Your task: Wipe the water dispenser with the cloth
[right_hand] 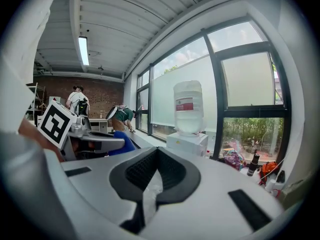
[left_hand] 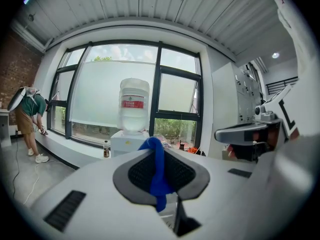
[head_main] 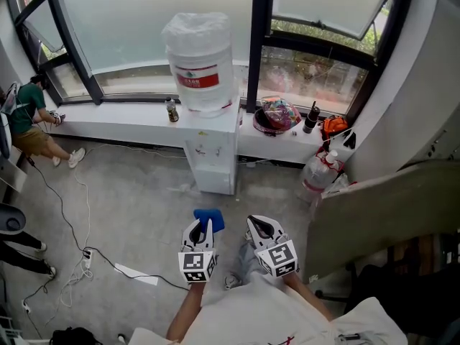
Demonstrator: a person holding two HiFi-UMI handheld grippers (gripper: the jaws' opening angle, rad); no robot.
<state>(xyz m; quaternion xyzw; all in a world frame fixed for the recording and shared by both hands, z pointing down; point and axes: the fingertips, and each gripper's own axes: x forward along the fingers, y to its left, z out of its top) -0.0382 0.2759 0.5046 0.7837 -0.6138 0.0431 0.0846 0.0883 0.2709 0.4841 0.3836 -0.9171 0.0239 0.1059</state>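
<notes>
The white water dispenser [head_main: 212,149] stands against the window sill with a large clear bottle [head_main: 199,63] on top. It is well ahead of both grippers. My left gripper [head_main: 203,230] is shut on a blue cloth [head_main: 210,218], which hangs folded between the jaws in the left gripper view as the cloth [left_hand: 158,156]. Beside it on the right, my right gripper [head_main: 260,228] is shut and holds nothing. The left gripper [left_hand: 160,184] and the right gripper [right_hand: 152,184] both face the dispenser [left_hand: 129,140], and the bottle [right_hand: 189,106] shows upright.
A person in a green shirt [head_main: 29,121] crouches at the far left by the sill. A small bottle [head_main: 172,111] and a bowl of colourful items [head_main: 277,113] sit on the sill. An empty jug [head_main: 320,175] lies right of the dispenser. Cables [head_main: 86,257] trail over the floor at left.
</notes>
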